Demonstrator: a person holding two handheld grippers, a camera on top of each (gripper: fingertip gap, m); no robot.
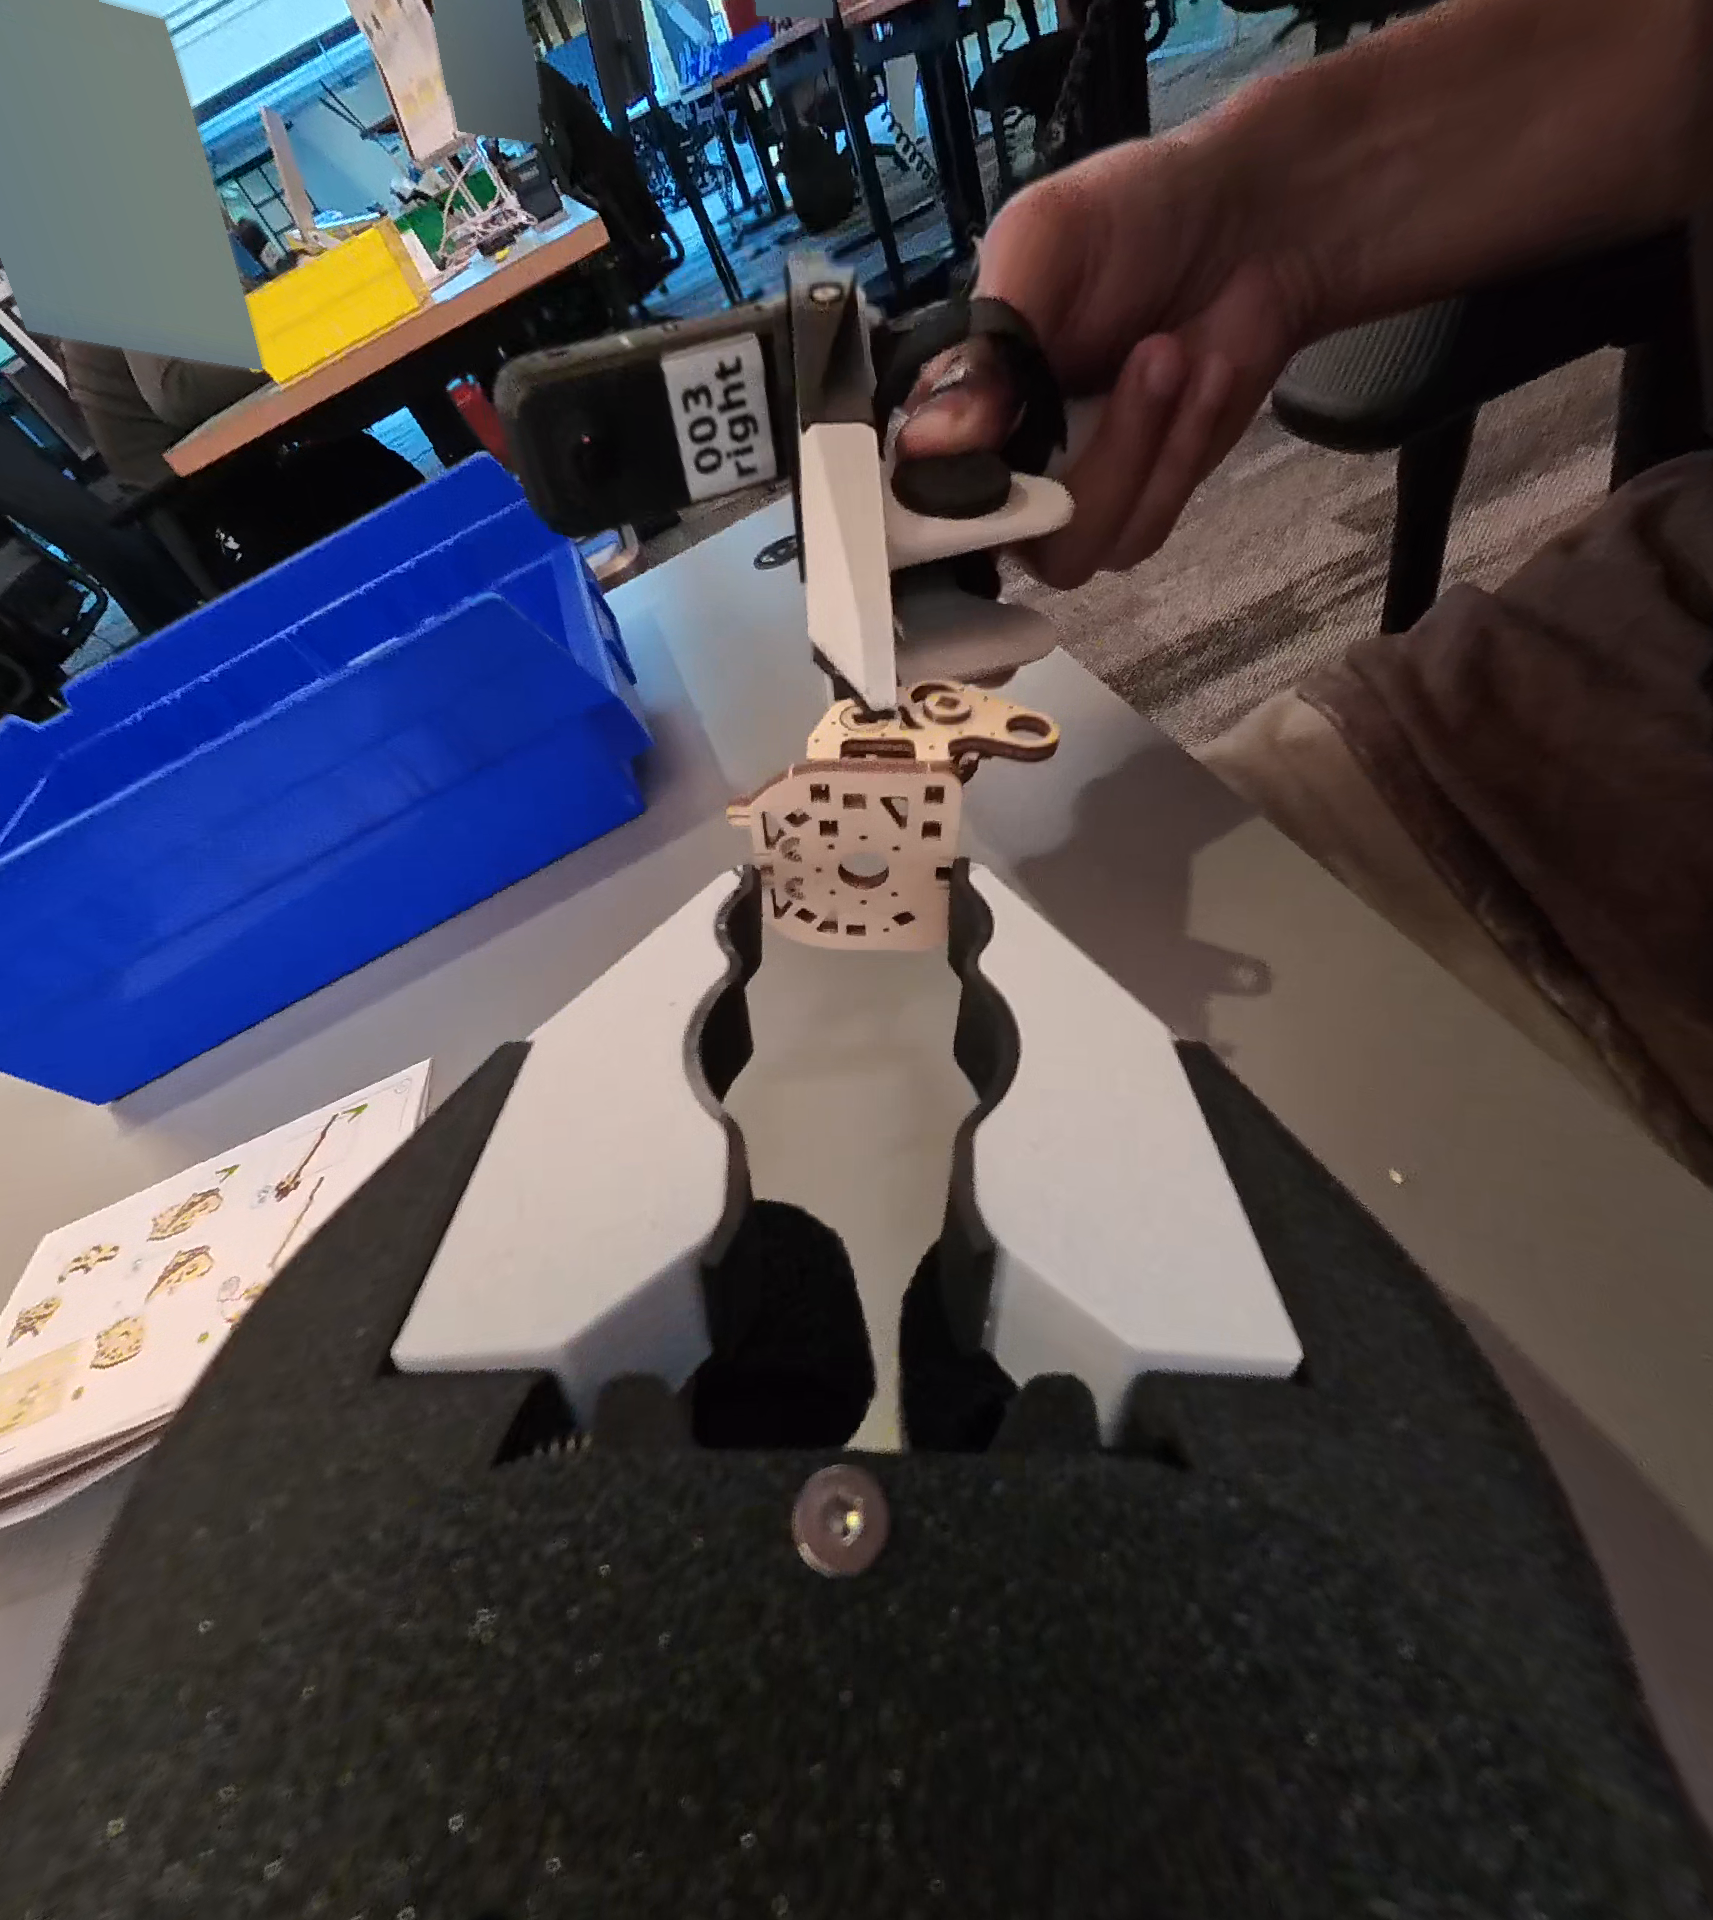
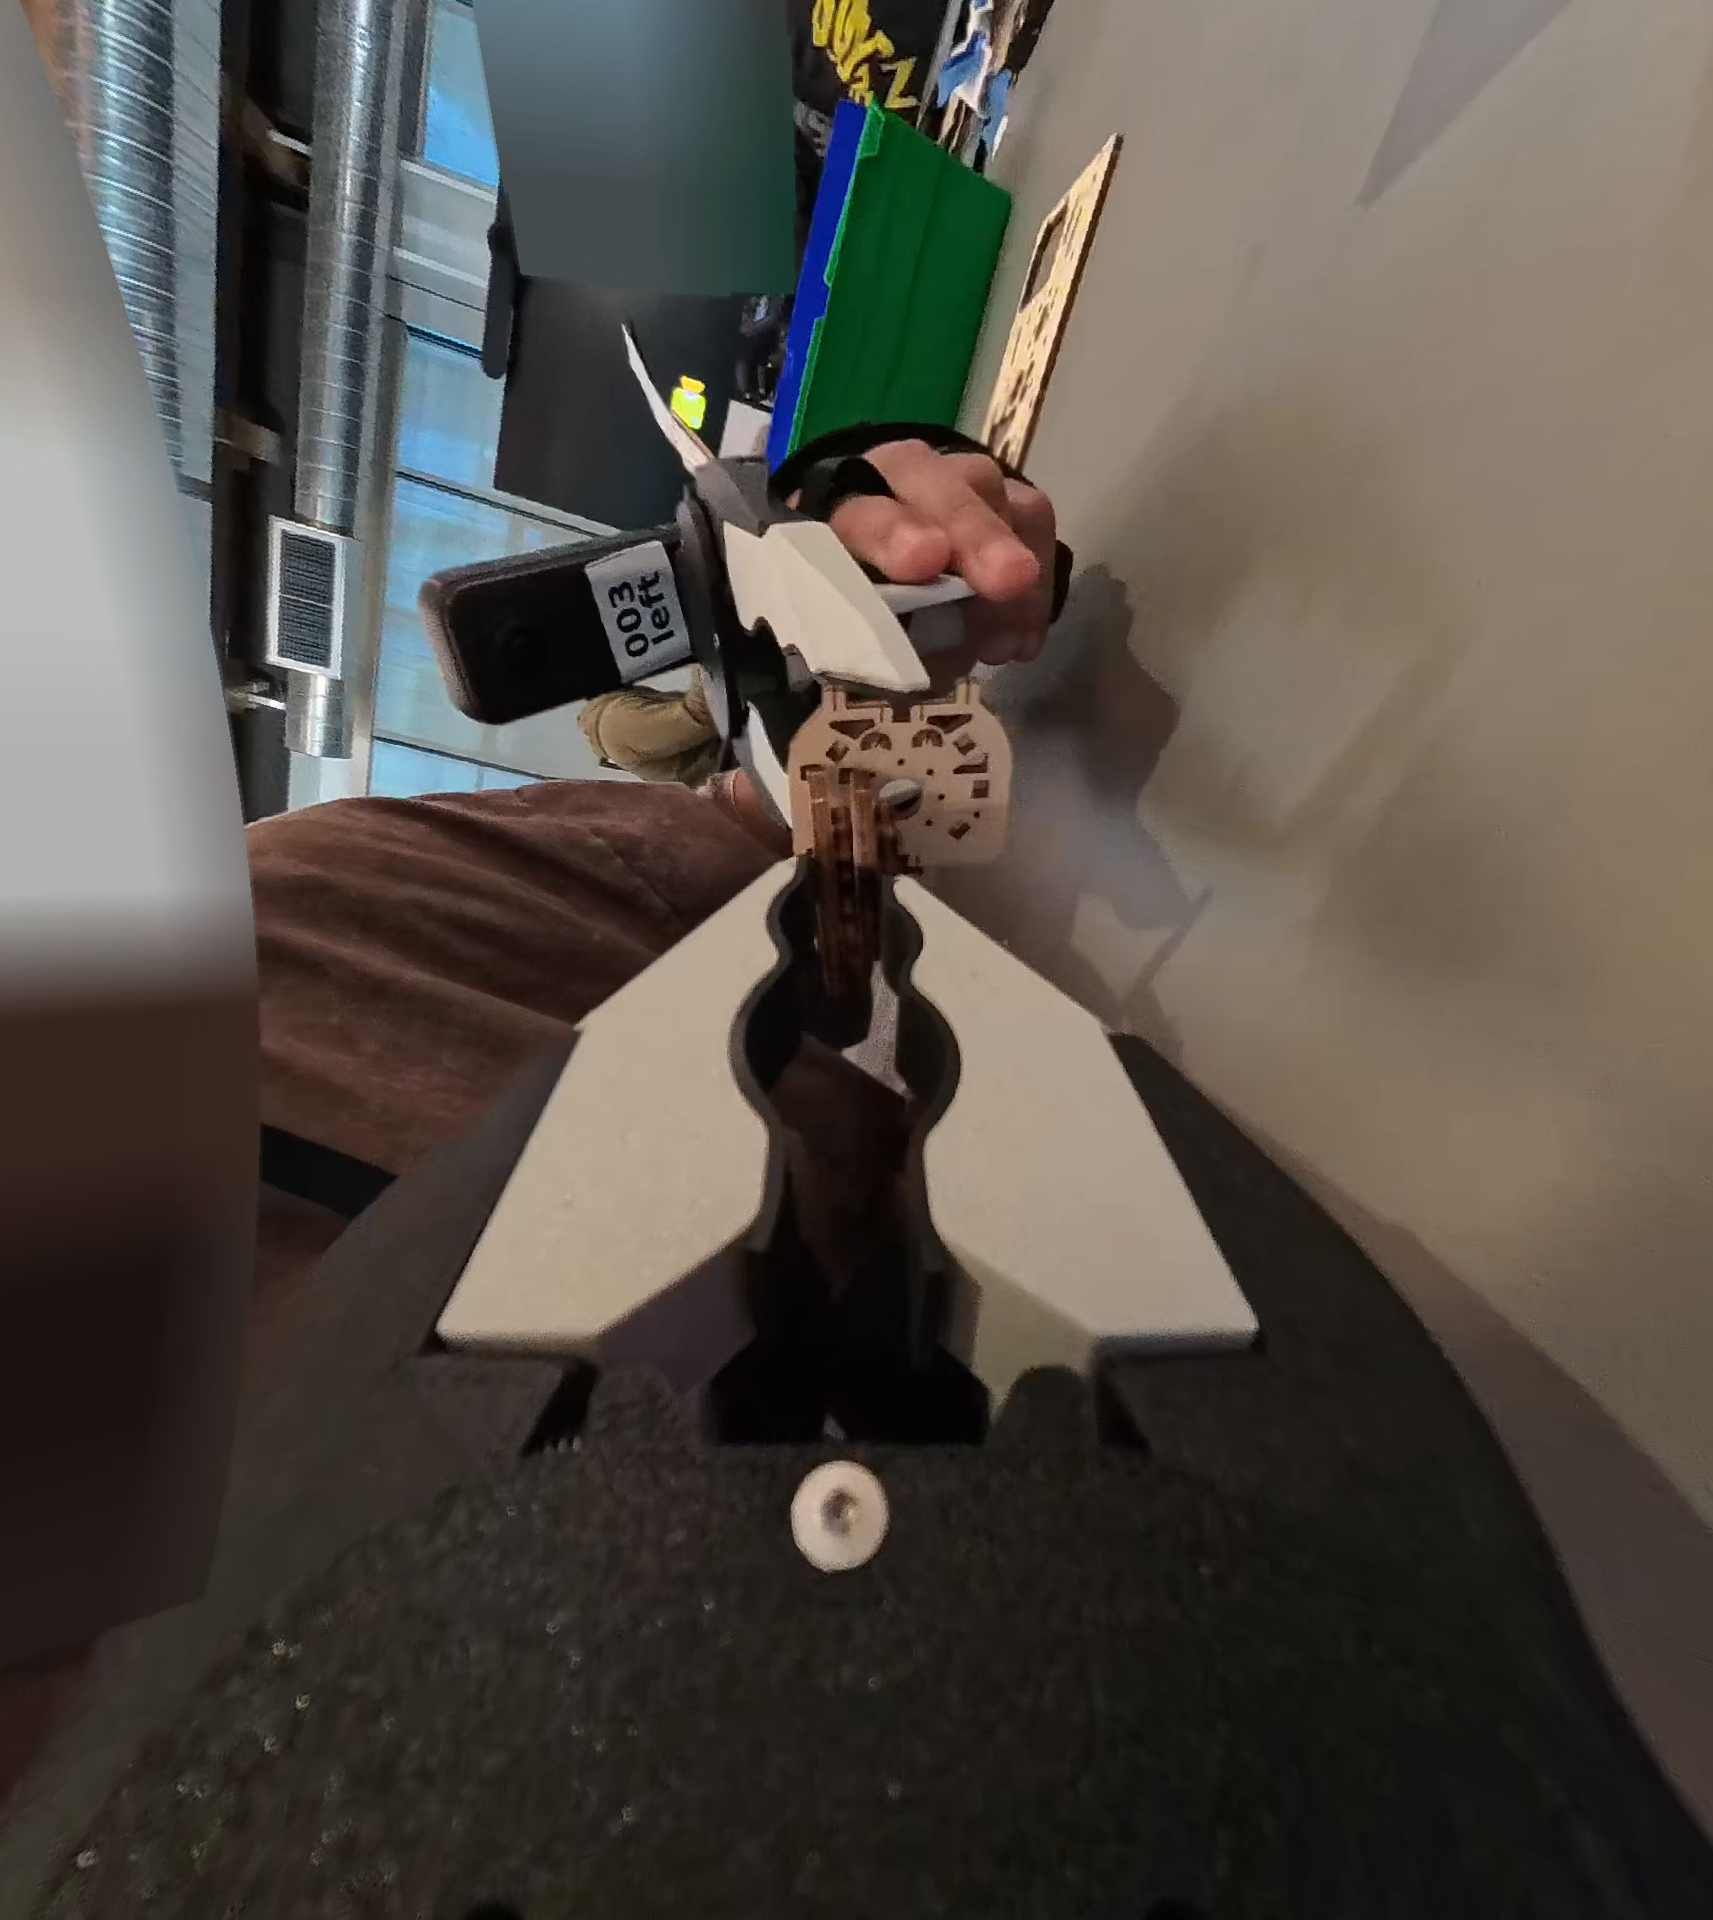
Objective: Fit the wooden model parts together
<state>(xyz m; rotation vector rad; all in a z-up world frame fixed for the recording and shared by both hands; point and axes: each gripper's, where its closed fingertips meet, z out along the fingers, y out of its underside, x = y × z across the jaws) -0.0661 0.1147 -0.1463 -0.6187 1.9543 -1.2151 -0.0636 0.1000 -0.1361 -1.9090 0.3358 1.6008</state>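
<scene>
In the left wrist view my left gripper (image 1: 857,899) is shut on a flat perforated wooden plate (image 1: 857,862), held upright above the grey table (image 1: 1247,1039). My right gripper (image 1: 857,675) comes down from above, shut on a smaller layered wooden part (image 1: 935,722) that meets the plate's top edge. In the right wrist view my right gripper (image 2: 847,899) clamps that layered part (image 2: 841,914) edge-on. It butts against the plate (image 2: 919,779), which the left gripper (image 2: 878,675) holds from the far side.
A blue bin (image 1: 260,790) stands at the left of the table. An instruction booklet (image 1: 156,1278) lies in front of it. A wooden cut-out sheet (image 2: 1049,312) and a green and blue bin (image 2: 893,301) lie farther off. A person's lap (image 1: 1558,883) borders the table's right edge. Less than 4 cm separates the two grippers' tips.
</scene>
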